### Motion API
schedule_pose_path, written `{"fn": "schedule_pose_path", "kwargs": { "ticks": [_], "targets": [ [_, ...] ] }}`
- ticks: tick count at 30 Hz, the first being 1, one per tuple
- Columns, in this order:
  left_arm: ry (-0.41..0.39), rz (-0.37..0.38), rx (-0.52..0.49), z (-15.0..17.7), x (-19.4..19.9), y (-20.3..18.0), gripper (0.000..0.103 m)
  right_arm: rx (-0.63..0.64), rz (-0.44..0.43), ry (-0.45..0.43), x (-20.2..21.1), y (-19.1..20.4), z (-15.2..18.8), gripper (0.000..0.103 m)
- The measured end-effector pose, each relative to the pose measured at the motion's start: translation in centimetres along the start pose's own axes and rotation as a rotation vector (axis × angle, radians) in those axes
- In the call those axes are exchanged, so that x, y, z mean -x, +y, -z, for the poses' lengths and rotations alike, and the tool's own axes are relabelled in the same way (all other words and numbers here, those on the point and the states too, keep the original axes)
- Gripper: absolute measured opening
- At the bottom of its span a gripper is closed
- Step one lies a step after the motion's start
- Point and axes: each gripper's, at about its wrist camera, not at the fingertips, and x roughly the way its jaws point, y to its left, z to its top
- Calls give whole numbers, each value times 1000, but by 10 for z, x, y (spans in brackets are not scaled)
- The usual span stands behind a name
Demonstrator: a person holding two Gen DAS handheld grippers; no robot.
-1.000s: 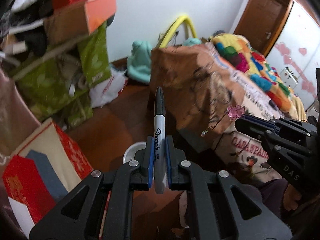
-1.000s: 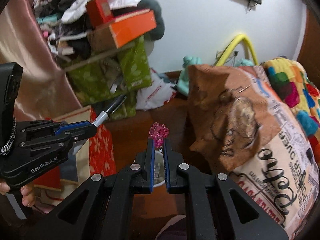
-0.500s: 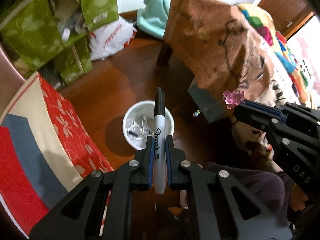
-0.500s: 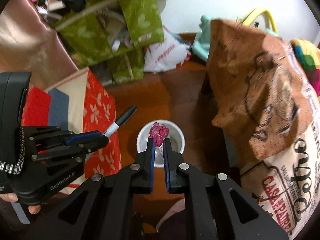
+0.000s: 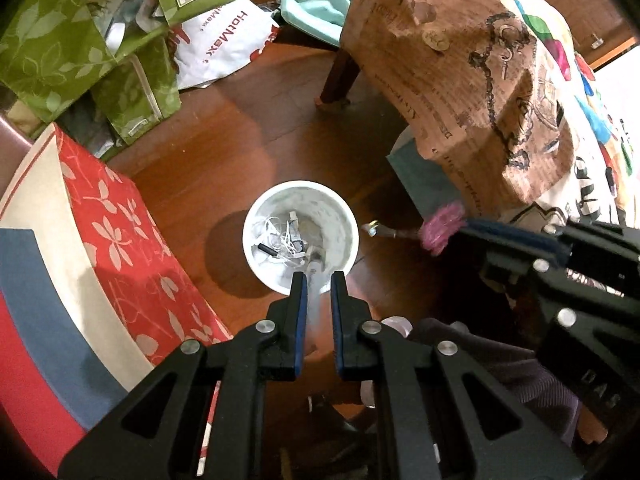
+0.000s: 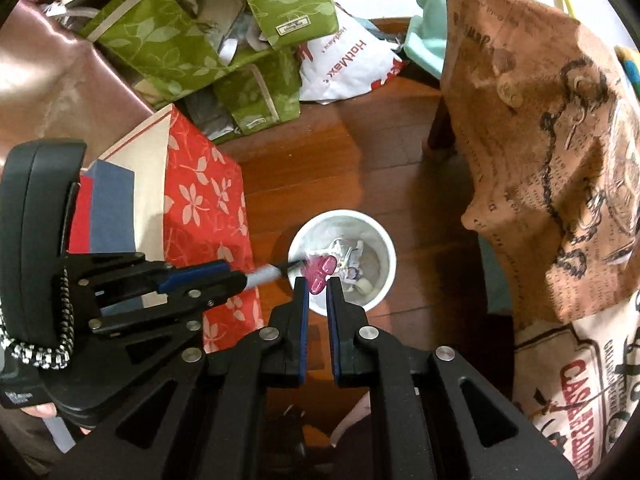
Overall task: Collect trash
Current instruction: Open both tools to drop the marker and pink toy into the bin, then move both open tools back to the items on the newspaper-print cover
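Note:
A white trash bin (image 5: 300,236) stands on the wooden floor with cords and scraps inside; it also shows in the right wrist view (image 6: 376,240). My left gripper (image 5: 319,286) is open above the bin's near rim. A black-capped marker (image 6: 272,272), blurred, slips from between its jaws toward the bin; in the left wrist view it is a pale streak (image 5: 316,280). My right gripper (image 6: 318,290) is slightly open over the bin, with a pink flower hair ornament (image 6: 320,270) loose between its fingertips. The ornament also shows blurred in the left wrist view (image 5: 442,230).
A red floral bag (image 5: 120,240) stands left of the bin. Green leaf-print bags (image 5: 80,40) and a white plastic bag (image 5: 224,44) lie at the back. A table draped in brown printed cloth (image 5: 460,60) stands to the right, its leg (image 5: 340,80) on the floor.
Both grippers came down closer over the bin. The left jaws opened and the marker is dropping out. The right jaws opened a little around the pink ornament.

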Motion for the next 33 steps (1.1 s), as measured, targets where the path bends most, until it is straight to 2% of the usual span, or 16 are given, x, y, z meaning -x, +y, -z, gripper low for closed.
{"fn": "schedule_pose_path", "kwargs": {
  "ticks": [7,13,22,28,33],
  "targets": [
    [-16,-40,-29,2,8,-6,12,-5,31,24,-3,-3,7,13],
    [-61,-46,-42,10,31,-10,12,-9,31,-13,17,-5,14,13],
    [-200,-48,-75,23,97,-32,12,48,84,-190,91,8,32,13],
    [-328,-49,-120,36,152,-62,12,73,131,-335,147,16,54,13],
    [-430,-21,-156,50,195,-91,12,68,158,-461,197,14,78,13]
  ]
}}
